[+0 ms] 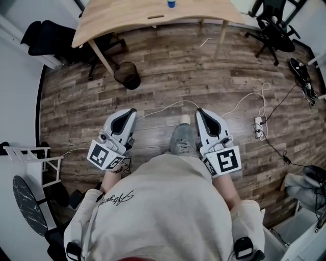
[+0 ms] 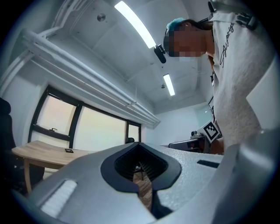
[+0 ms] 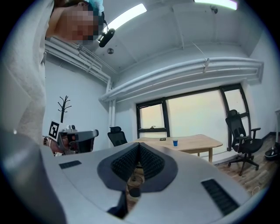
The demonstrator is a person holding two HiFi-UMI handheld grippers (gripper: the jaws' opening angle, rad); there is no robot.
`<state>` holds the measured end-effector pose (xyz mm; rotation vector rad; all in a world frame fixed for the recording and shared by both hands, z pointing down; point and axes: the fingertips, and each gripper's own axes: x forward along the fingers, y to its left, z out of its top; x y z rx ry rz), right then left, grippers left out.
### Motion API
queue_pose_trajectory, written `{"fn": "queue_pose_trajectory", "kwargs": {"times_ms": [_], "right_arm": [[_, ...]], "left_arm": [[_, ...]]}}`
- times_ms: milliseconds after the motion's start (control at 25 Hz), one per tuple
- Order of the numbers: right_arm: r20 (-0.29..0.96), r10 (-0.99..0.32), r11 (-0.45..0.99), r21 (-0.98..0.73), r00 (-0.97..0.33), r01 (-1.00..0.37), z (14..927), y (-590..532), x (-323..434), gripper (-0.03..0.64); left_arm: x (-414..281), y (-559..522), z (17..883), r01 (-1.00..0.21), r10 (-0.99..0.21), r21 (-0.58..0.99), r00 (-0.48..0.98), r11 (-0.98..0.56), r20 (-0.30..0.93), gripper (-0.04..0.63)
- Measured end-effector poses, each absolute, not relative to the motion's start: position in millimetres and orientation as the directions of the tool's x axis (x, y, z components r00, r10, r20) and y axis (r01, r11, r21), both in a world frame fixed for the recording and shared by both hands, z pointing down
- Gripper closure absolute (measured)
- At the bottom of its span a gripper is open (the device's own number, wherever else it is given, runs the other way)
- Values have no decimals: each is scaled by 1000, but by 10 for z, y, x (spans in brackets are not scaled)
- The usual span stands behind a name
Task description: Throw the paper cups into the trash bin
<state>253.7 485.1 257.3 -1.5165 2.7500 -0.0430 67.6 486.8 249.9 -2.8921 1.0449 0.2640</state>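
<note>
Closest to us is our own pale sweatshirt (image 1: 168, 204), which fills the bottom of the head view. A grey shoe (image 1: 184, 142) shows just past it on the wood-plank floor (image 1: 168, 76).

At the left we hold the left gripper (image 1: 130, 112) low over the floor, pointing ahead. Its own view shows the two jaws pressed together at the tips with nothing caught between them. Only floorboards show through the hollow behind the tips.

Ahead of it, the dark round trash bin (image 1: 127, 75) stands upright on the floor beside a leg of the wooden table (image 1: 127, 20). It is well apart from both grippers. Further right, a blue cup (image 1: 171, 3) stands upright on the tabletop, far from the bin and from us.

Right of the shoe we hold the right gripper (image 1: 200, 112), roughly level with the left one. Its jaws are also closed tight on nothing, and the bin shows small through the hollow behind its tips.

Beyond the table's right end stands a black office chair (image 1: 272, 25). Nearer us, a white power strip (image 1: 259, 127) lies on the floor with its cable trailing.
</note>
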Motion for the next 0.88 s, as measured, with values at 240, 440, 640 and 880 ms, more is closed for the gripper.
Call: {"fn": "queue_pose_trajectory", "kwargs": {"times_ms": [240, 440, 640, 880], "right_arm": [[6, -846, 534, -19, -534, -845, 2603, 4392, 2701, 607], [-1, -832, 555, -20, -555, -832, 2589, 3891, 2725, 607], [-6, -820, 572, -18, -572, -820, 2575, 3389, 2760, 607], [2, -815, 579, -14, -579, -815, 2551, 2884, 2875, 607]], "left_arm": [[828, 4429, 2520, -641, -629, 2, 754, -768, -188, 592], [910, 3972, 2488, -647, -633, -7, 749, -762, -196, 592], [1044, 3492, 2496, -647, -634, -14, 751, -763, -185, 592], [1275, 3002, 2435, -624, -610, -35, 773, -781, -175, 592]]}}
